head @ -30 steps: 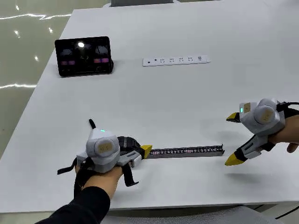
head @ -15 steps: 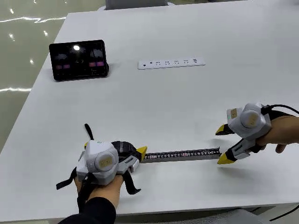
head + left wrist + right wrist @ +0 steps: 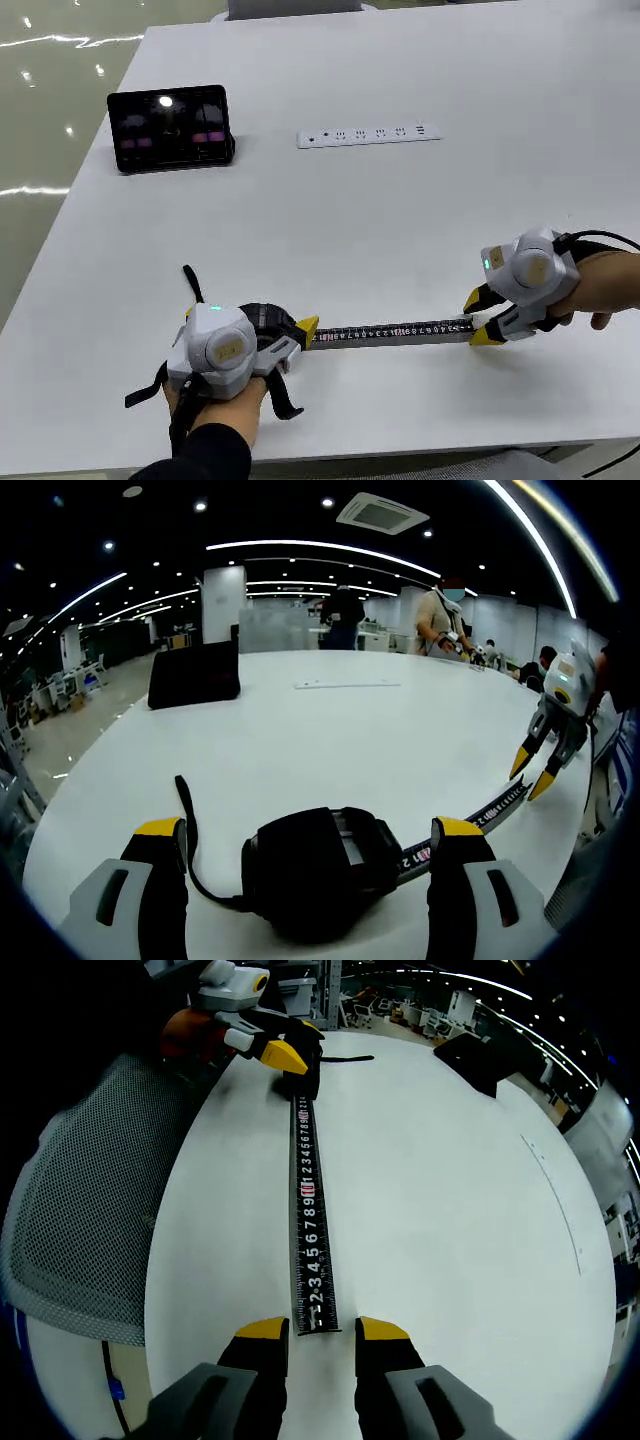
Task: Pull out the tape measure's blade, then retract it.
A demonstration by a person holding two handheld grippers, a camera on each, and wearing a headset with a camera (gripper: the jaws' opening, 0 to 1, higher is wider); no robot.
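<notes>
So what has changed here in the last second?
The right gripper moved in to the free end of the blade, and its jaws narrowed; they stand open either side of it. The left gripper, around the case, and the blade stayed put.

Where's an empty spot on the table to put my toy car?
The big bare patch is the middle of the table, between the power strip and the blade. Right of the power strip is bare too. The near edge is crowded: left gripper straddling the tape measure case, the blade, right gripper at its tip.
</notes>
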